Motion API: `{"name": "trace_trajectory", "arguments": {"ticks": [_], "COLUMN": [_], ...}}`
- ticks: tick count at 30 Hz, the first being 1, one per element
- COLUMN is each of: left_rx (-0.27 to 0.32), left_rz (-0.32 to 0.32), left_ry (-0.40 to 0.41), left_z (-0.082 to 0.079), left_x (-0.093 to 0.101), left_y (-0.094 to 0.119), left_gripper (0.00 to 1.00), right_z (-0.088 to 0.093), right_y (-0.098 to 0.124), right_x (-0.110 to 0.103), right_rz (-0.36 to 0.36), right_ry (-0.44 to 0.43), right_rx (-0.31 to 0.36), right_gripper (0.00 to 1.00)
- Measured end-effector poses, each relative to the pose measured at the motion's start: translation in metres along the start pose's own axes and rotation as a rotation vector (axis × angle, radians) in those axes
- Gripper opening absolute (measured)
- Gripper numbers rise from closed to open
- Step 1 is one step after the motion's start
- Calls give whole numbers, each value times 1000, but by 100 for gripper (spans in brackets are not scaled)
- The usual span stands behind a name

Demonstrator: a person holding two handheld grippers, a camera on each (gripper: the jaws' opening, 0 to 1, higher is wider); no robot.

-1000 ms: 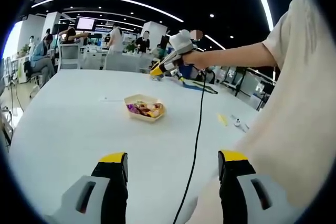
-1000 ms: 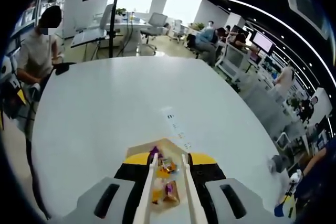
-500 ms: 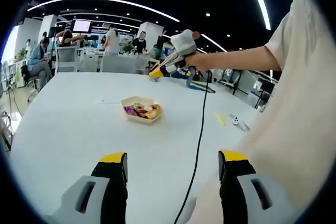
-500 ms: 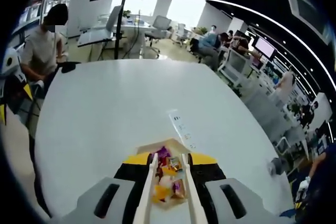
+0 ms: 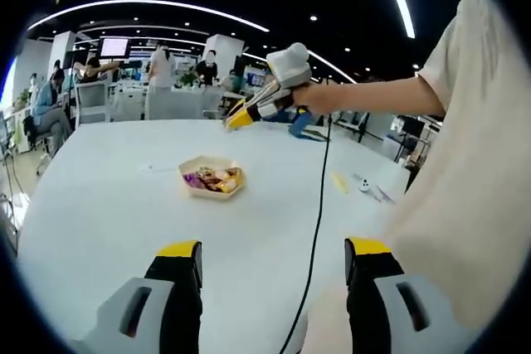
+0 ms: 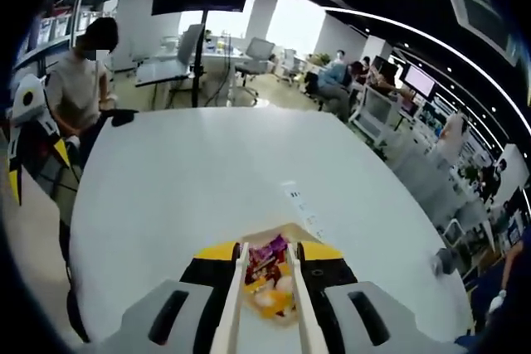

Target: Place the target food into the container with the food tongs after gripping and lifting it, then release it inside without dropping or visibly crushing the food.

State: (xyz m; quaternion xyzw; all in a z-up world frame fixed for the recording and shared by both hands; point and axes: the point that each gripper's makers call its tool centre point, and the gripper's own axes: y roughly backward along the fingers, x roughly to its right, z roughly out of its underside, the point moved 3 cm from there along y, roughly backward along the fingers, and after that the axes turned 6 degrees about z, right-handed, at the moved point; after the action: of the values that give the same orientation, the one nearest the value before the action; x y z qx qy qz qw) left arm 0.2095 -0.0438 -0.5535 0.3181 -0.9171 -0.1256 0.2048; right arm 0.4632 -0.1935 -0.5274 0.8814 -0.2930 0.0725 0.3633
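Note:
A small paper tray (image 5: 211, 180) of mixed food, purple and orange pieces, sits mid-table on the white table (image 5: 108, 205). My left gripper (image 5: 274, 251) hangs open and empty near the table's front edge. Farther back, my right gripper (image 5: 274, 93) is held in a hand above and behind the tray, pointing down-left. In the right gripper view, my right gripper (image 6: 270, 254) is shut on white food tongs (image 6: 236, 304). Their two arms stand apart, and the tray (image 6: 270, 289) shows between them from above. Whether the tong tips hold any food is hidden.
A black cable (image 5: 319, 172) hangs from the right gripper to the table. Small white and yellow items (image 5: 362, 186) lie at the right. A paper strip (image 6: 300, 205) lies beyond the tray. A person's shirt (image 5: 465, 172) crowds the right. Office desks and people ring the table.
Both cameras have drifted, so the tray sits further left in the left gripper view. In the right gripper view the tray looks slightly larger between the tongs. Neither gripper's state has changed.

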Motion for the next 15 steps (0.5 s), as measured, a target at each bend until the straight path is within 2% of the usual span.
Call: {"name": "trace_trajectory", "arguments": {"ticks": [7, 12, 15], "left_rx": [1, -5, -6], "left_rz": [20, 22, 24], "left_ry": [-12, -23, -26], "left_z": [-3, -4, -4], "left_x": [6, 8, 9], "left_y": [-3, -3, -4], "left_gripper": [70, 70, 70], "right_z": [0, -6, -6], "right_y": [14, 28, 34], "right_x": [-18, -32, -37], "right_rz": [-21, -61, -70], "right_ry": [-5, -89, -106], "right_rx": [20, 77, 88], "right_gripper": [27, 27, 27]}}
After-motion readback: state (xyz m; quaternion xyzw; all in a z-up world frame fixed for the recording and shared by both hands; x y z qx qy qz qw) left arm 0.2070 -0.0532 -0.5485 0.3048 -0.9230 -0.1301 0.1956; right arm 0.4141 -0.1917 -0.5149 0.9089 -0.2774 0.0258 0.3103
